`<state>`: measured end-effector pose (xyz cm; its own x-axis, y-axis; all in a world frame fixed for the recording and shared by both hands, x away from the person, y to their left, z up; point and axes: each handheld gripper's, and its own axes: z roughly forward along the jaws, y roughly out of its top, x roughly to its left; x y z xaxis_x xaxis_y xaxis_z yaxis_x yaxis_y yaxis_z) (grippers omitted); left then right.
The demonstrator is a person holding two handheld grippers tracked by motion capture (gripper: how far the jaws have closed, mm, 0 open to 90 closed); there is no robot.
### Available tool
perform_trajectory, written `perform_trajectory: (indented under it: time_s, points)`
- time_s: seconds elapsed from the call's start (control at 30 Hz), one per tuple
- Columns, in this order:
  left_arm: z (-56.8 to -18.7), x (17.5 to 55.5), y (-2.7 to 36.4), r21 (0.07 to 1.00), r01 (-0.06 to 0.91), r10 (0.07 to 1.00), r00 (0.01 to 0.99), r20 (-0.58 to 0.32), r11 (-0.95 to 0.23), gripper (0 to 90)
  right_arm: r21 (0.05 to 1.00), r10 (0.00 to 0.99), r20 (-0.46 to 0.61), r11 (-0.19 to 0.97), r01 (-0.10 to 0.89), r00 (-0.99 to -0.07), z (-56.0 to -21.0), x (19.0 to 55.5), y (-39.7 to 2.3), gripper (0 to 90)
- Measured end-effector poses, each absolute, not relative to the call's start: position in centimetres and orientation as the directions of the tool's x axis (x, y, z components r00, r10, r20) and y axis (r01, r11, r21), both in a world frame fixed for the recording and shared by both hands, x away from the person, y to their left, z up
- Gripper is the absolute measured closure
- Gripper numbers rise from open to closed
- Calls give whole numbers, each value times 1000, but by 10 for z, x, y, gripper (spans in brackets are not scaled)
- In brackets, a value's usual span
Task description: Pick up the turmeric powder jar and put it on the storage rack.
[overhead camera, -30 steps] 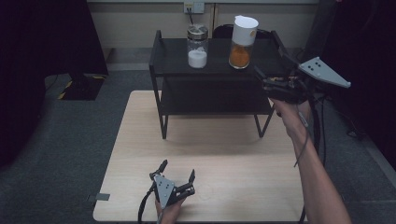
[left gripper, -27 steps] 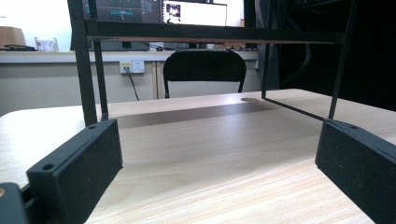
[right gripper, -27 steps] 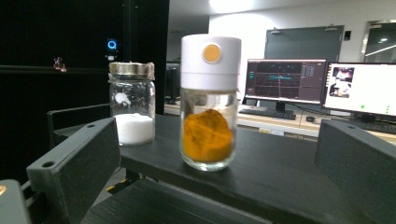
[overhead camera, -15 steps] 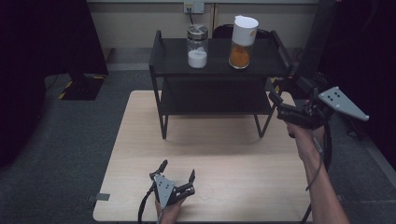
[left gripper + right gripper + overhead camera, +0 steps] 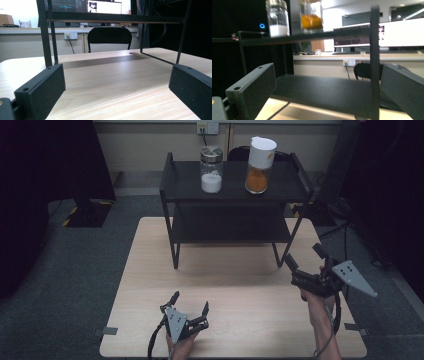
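Observation:
A glass jar of white powder [image 5: 211, 170] and a white-lidded jar of orange powder [image 5: 259, 165] stand on the top shelf of a black two-tier rack [image 5: 235, 195]. My left gripper [image 5: 190, 301] rests low at the table's near edge, open and empty. In the left gripper view the left gripper [image 5: 115, 82] faces the rack's legs. My right gripper [image 5: 303, 255] is open at the rack's front right leg, holding nothing. In the right gripper view the right gripper [image 5: 327, 87] looks up at the white-powder jar [image 5: 277, 18] and the orange-powder jar [image 5: 311, 16].
The light wooden table [image 5: 150, 270] has bare surface between the rack and my left gripper. The rack's right front post [image 5: 374, 62] stands close before my right gripper. A black chair [image 5: 109, 37] sits behind the table, and dark monitors and stands flank it.
My right gripper has come down and toward the near side, from beside the rack's top shelf to just above the table. The left gripper has stayed put.

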<state>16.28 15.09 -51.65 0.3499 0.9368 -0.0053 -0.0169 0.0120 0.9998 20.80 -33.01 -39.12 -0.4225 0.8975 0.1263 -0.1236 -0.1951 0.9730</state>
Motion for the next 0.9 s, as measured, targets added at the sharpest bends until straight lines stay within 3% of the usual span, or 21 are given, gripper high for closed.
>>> perform_trajectory:
  time_s: [0.07, 0.3, 0.6, 0.9]
  points:
    - [-517, 163, 151, 1000, -17, 937, 349, -5, 12, 0, 960, 894, 174, -247, -130, -414, -408, 201, -329, 0]
    - [-517, 163, 151, 1000, -17, 937, 350, -6, 12, 0, 979, 934, 144, -184, -93, -326, -440, 179, -322, 0]
    - [-517, 163, 151, 1000, -17, 937, 348, -6, 12, 0, 998, 972, 0, -16, -68, -235, -471, 163, -300, 0]
    - [-517, 163, 150, 1000, -17, 938, 347, -5, 12, 0, 998, 985, -47, 39, -49, -168, -500, 150, -276, 0]
